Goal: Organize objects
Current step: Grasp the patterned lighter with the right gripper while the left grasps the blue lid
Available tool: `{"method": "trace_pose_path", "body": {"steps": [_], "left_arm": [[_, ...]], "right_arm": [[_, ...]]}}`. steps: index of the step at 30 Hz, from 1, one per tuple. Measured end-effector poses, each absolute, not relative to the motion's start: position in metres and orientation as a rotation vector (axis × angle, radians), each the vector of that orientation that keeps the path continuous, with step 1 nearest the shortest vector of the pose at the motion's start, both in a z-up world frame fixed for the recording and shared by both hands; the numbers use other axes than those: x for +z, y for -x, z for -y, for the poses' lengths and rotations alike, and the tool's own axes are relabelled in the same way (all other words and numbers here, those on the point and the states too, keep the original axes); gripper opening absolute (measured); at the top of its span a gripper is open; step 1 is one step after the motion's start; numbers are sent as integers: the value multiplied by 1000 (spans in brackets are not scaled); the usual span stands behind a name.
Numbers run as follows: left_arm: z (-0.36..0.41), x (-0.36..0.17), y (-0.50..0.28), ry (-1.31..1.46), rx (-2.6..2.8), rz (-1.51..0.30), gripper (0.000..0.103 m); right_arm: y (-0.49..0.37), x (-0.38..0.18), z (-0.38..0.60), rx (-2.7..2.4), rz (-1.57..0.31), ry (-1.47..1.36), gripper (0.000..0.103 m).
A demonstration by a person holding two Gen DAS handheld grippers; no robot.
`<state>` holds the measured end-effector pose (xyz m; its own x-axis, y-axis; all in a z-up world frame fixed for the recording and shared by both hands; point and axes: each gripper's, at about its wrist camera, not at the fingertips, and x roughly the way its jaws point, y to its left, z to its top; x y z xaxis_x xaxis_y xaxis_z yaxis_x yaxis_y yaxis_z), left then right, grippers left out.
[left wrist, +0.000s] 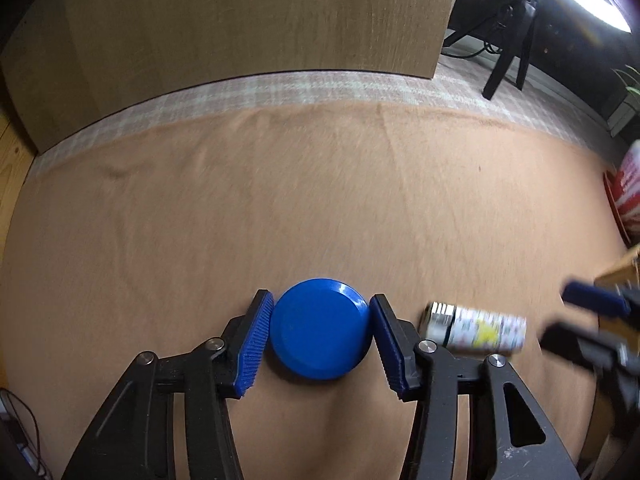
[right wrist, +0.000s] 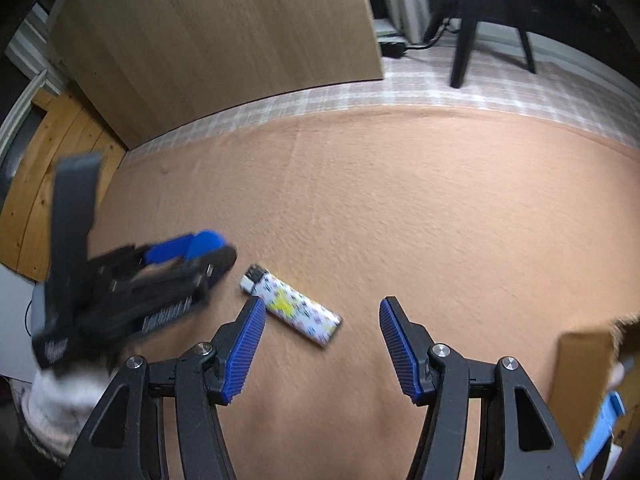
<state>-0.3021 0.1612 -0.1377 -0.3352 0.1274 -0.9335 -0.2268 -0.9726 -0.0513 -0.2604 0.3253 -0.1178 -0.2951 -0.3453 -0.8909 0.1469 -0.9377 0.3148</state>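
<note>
My left gripper [left wrist: 320,326] is shut on a round blue lid [left wrist: 318,330], both blue pads touching its rim, just above the tan cloth. It also shows blurred in the right wrist view [right wrist: 192,252], with the blue lid [right wrist: 206,240] between its fingers. A white patterned lighter [left wrist: 476,328] lies on the cloth just right of the left gripper. In the right wrist view the lighter [right wrist: 292,304] lies on its side, just ahead of the left finger of my right gripper [right wrist: 322,312], which is open and empty. The right gripper appears blurred in the left wrist view [left wrist: 576,316].
A tan cloth [right wrist: 400,200] covers the surface. A wooden panel [left wrist: 240,20] stands behind it. A cardboard box [right wrist: 580,380] sits at the right edge with a light blue item [right wrist: 604,428] in it. A red and white object [left wrist: 628,192] lies far right.
</note>
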Motion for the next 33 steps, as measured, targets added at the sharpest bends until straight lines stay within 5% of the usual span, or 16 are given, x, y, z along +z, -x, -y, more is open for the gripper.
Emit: {"method": "trace_pose_path", "body": {"steps": [16,24,27,33], "left_arm": [[-122,-137,220,1606,2397,-140,53],[-119,-134,197,1597,2384,-149,57],[-120,-134,193,1603,2376,-147,71],[-116,-135,181,1600,2413,-169,71]], "right_arm": [[271,-146,-272,-2225,27,-1684,54],[250,-147,-252,-2293,-205,-1669,24],[241,-146,-254,-2295,-201,-1671,22],[211,-146,-264,-2304,-141,-1672,21]]}}
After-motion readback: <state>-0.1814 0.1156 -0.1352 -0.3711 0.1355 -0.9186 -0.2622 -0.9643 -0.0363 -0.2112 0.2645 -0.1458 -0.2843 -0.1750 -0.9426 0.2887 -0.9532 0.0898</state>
